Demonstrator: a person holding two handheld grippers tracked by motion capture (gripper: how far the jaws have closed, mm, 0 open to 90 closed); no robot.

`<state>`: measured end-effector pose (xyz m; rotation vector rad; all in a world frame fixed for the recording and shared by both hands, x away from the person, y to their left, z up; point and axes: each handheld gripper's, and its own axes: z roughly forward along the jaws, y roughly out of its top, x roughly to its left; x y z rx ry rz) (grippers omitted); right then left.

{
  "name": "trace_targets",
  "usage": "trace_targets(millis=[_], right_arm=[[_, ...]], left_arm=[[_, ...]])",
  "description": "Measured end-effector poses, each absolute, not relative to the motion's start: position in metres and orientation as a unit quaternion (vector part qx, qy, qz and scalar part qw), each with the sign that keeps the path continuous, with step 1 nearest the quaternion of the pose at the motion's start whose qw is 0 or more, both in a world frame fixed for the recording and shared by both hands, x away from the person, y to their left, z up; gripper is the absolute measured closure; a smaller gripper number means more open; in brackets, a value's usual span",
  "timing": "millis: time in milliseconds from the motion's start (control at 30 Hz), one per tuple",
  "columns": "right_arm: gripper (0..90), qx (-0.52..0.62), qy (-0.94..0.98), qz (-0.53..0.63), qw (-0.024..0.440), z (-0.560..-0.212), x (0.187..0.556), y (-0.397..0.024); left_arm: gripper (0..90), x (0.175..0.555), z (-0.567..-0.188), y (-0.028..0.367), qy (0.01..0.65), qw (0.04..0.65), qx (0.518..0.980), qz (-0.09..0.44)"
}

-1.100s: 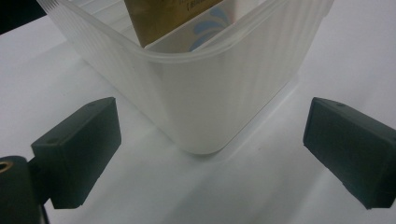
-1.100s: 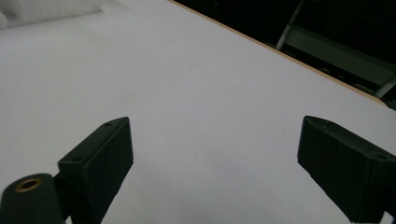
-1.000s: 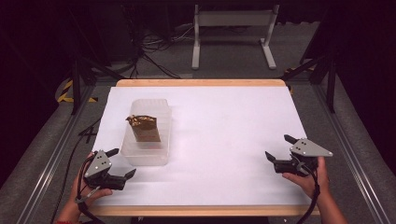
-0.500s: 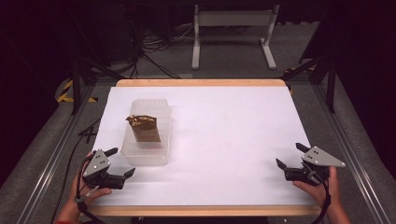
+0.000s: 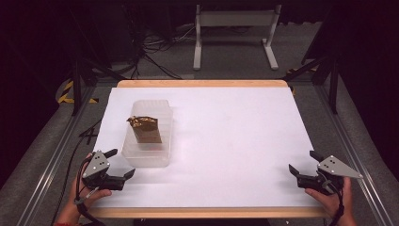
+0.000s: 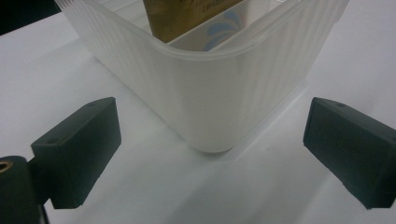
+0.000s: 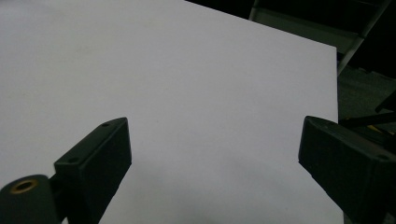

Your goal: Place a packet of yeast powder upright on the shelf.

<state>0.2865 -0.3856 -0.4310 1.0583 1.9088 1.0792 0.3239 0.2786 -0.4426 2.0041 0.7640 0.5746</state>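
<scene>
The left tool [image 5: 116, 164] is held wide apart and empty, just beside the near corner of a translucent plastic container [image 5: 148, 148], which is seen straight ahead between its jaws without contact. A brown packet [image 5: 146, 130] stands upright inside the container. The right tool [image 5: 303, 164] is likewise spread wide and empty, well apart from the container, above the white worktop [image 5: 235, 141].

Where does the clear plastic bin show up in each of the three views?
High view: the bin sits left of centre on the white table, just ahead of the left gripper.
Left gripper view: its rounded corner fills the upper middle, between the open jaws.
Right gripper view: not in it.
Shared landmark: the gold pouch standing inside.
</scene>
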Motion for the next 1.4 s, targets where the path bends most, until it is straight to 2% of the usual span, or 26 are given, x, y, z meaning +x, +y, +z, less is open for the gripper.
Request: trace_targets(millis=[333,533,1400], right_arm=[[10.0,0.426,0.718,0.430,0.343,-0.439,0.279,-0.398],[10.0,0.419,0.716,0.430,0.355,-0.434,0.274,-0.398],[9.7,0.411,0.732,0.414,0.351,-0.435,0.277,-0.387]], left_arm=[[5.1,0.323,-0.443,0.278,0.309,0.443,0.810,0.230],[5.1,0.322,-0.442,0.278,0.305,0.443,0.810,0.232],[5.1,0.324,-0.443,0.278,0.306,0.442,0.810,0.232]])
